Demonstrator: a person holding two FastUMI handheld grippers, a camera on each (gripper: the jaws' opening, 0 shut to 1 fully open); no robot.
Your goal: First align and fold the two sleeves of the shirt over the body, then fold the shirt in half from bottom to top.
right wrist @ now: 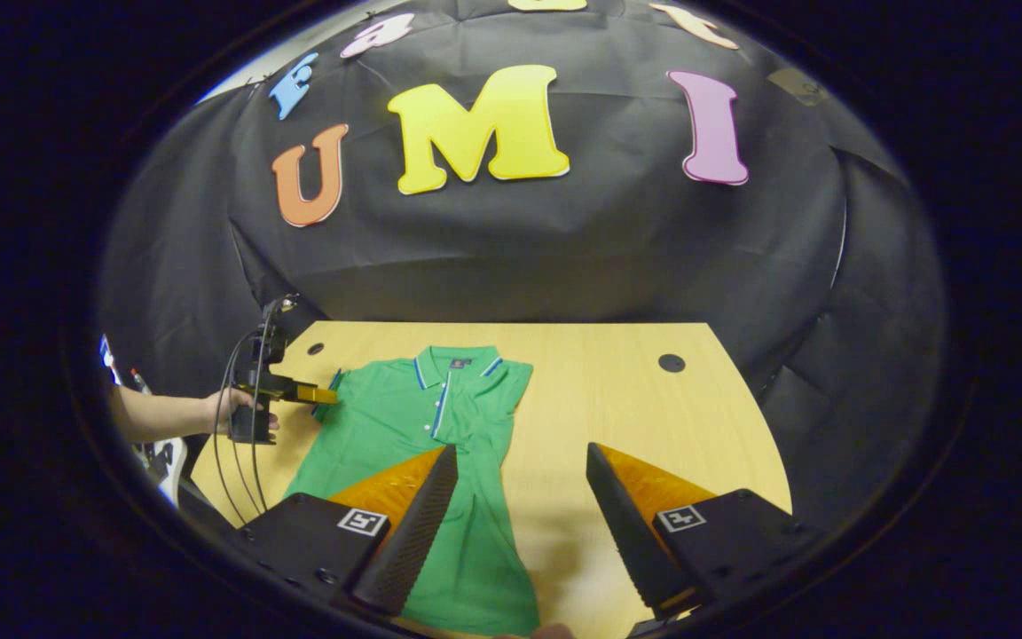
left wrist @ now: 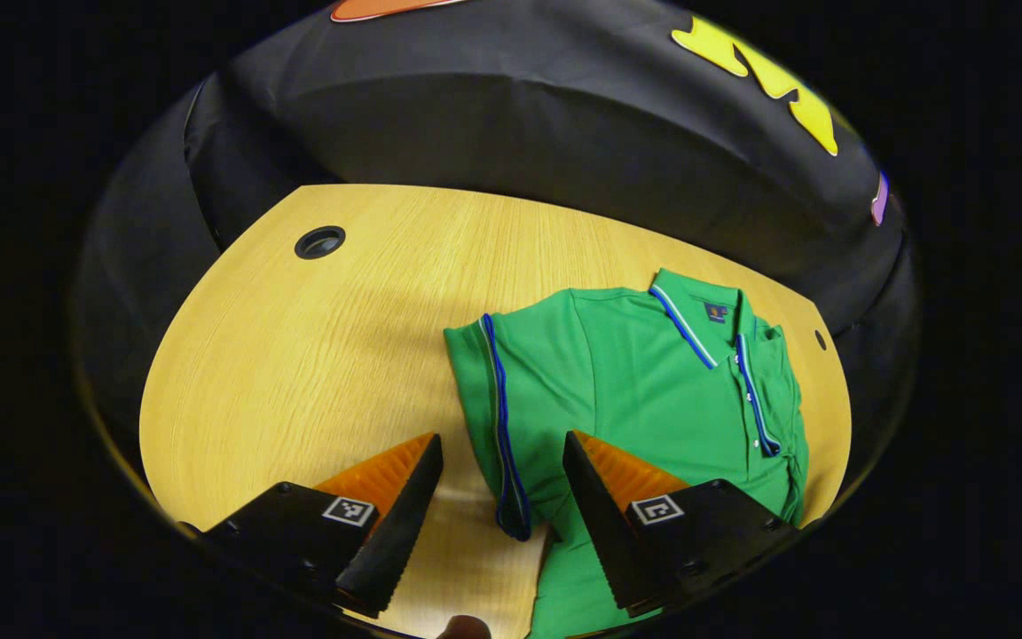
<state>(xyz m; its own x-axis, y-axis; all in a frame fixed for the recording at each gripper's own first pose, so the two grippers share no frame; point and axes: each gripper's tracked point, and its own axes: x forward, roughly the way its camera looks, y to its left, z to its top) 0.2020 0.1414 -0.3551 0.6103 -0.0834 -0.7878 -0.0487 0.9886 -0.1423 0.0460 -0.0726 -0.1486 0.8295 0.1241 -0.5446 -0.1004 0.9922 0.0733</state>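
Observation:
A green polo shirt [left wrist: 653, 382] with blue-trimmed collar and sleeves lies flat, front up, on the wooden table [left wrist: 298, 355]. My left gripper [left wrist: 502, 453] stands open over its left sleeve [left wrist: 498, 417], whose blue-striped hem runs between the two fingers. In the right gripper view the shirt [right wrist: 387, 426] lies left of centre. Its other sleeve [right wrist: 502, 382] is folded in over the body. The left gripper [right wrist: 320, 395] reaches that shirt's outer sleeve from the left. My right gripper [right wrist: 520, 461] hangs open, holding nothing, above the shirt's right edge and the bare table [right wrist: 653, 417].
The table has round cable holes near its far corners [left wrist: 319, 241] [right wrist: 672, 362]. A person's hand [right wrist: 236, 408] holds the left gripper, with cables [right wrist: 240, 444] hanging at the table's left edge. Black cloth walls close in the back and sides.

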